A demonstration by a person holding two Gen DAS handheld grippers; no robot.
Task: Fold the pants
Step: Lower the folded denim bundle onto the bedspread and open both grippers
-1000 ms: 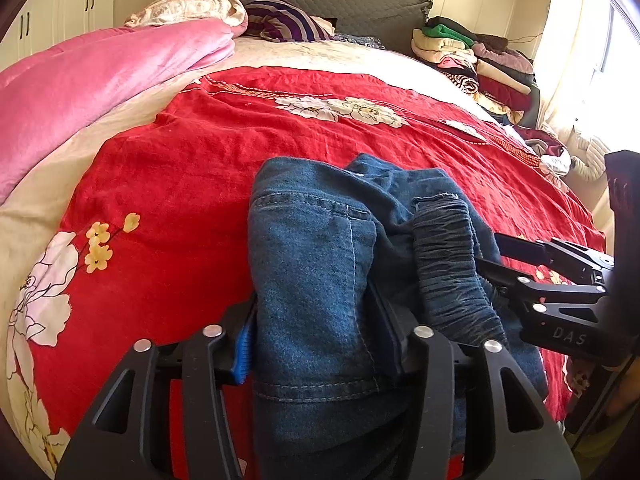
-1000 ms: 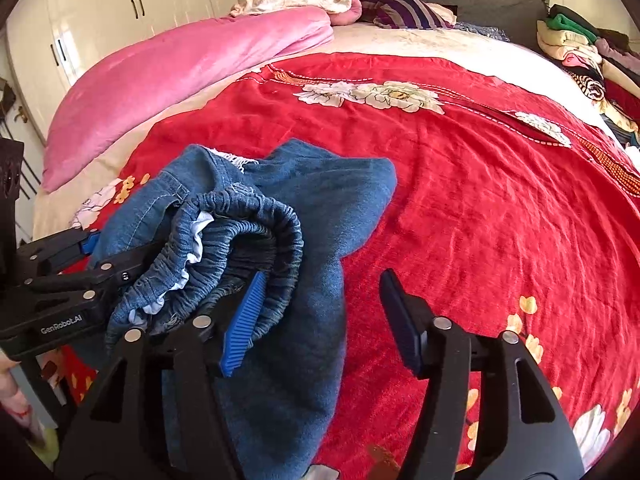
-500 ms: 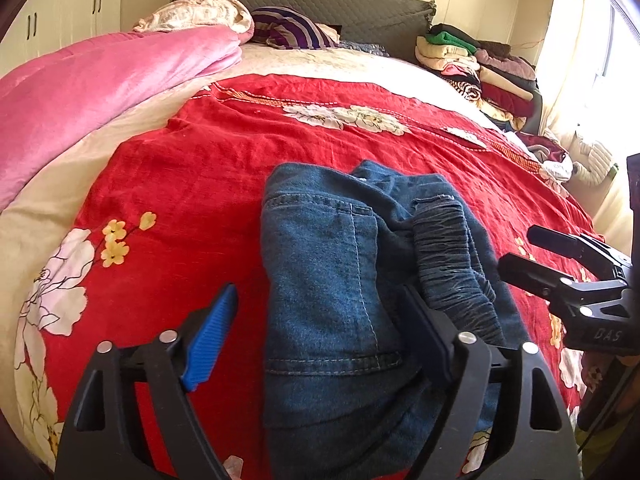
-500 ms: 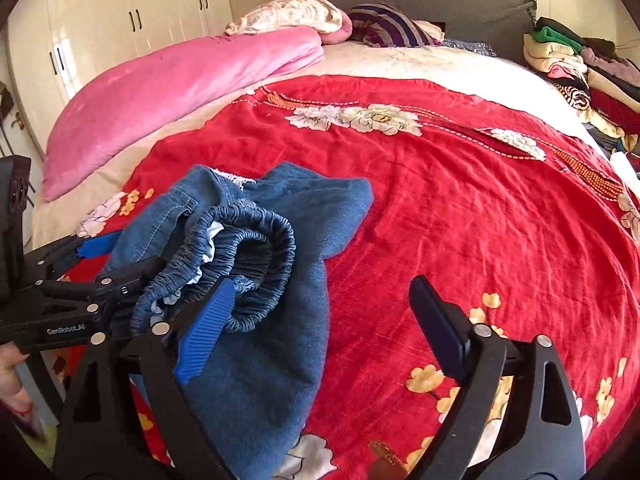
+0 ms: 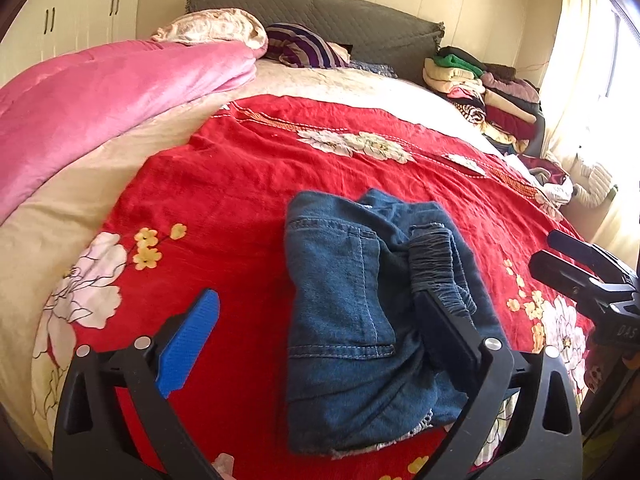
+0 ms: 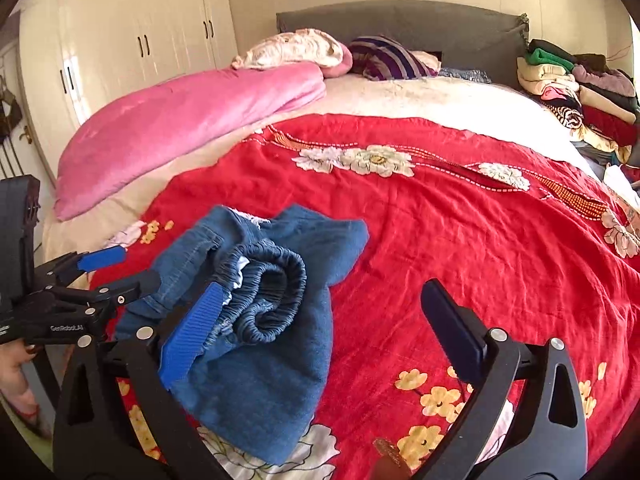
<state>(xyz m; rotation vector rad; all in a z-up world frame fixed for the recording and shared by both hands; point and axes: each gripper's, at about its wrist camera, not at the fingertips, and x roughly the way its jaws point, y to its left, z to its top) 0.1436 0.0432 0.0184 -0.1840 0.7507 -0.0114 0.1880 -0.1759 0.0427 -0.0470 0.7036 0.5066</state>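
I see bed [image 6: 400, 96]: red floral cover [image 6: 460, 240], folded jeans [image 6: 264, 340] on it, pink quilt [image 6: 192, 120], pillows, probably clothes pile [image 6: 580, 96].

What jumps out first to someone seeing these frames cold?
The folded blue denim pants lying in a compact bundle on the bright red floral bedspread, near its foot end. Both grippers frame them: the left gripper and right gripper, jaws opening wide, pads off the cloth. Behind, a pink quilt runs along the bed's left side and stacked clothes sit far right by the headboard.
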